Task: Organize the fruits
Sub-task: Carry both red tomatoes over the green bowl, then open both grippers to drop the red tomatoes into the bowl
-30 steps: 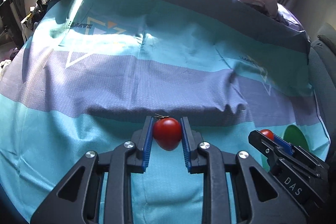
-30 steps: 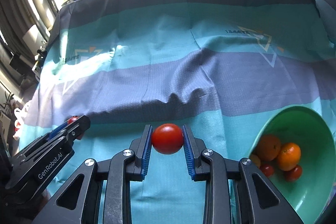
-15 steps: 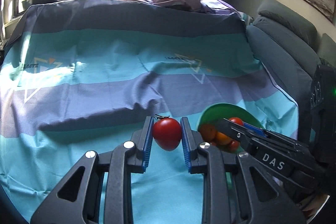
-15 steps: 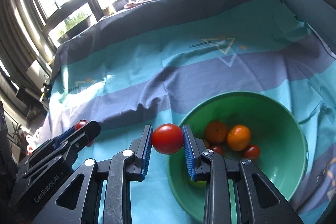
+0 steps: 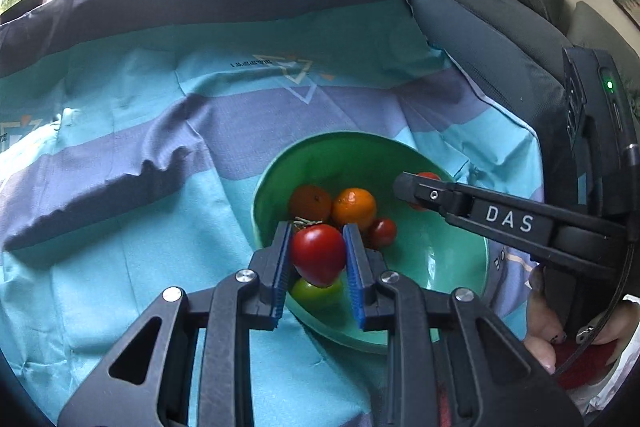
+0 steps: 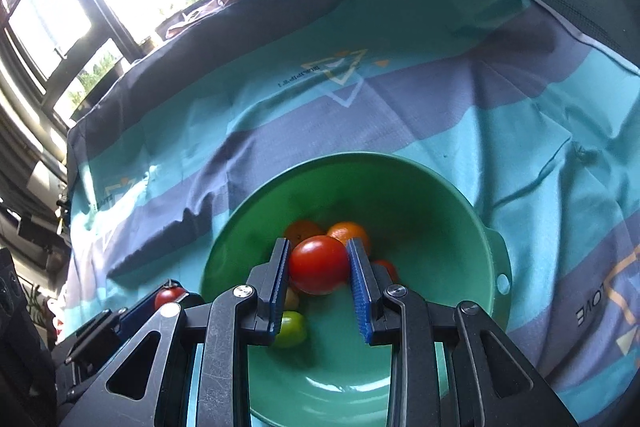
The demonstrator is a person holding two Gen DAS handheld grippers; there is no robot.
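Now both grippers hang over the round green plastic bowl [image 5: 460, 267], and each one squeezes a tomato.

Start on the left. The left gripper [image 5: 318, 253] is clamped on a big red tomato with a dry brown stalk [image 5: 318, 253]. This tomato sits between the blue ridged pads [image 5: 282, 267], above the near side of the bowl. Its pointy end hangs down and its stalk end looks tipped up and away. Right under it lies a small green tomato [image 5: 316, 291]. A bit farther in lie two round orange mandarins [image 5: 354, 207] and a tiny red cherry tomato [image 5: 382, 231].

Move to the right. The right gripper [image 6: 318, 265] is clamped on a smooth round red tomato [image 6: 318, 265]. It hangs over the middle of the bowl, with the mandarins just behind it and the small green tomato lower down to the left. In the left view this gripper reaches in from the right side, over the far right part of the bowl.

So for both, the bowl lies straight down. I think the next move is just to let go. The left tomato could land on the green one and roll. The bowl rests on a striped teal and purple cloth [image 6: 520, 131]. I cannot tell whether a desk or something else is under it.
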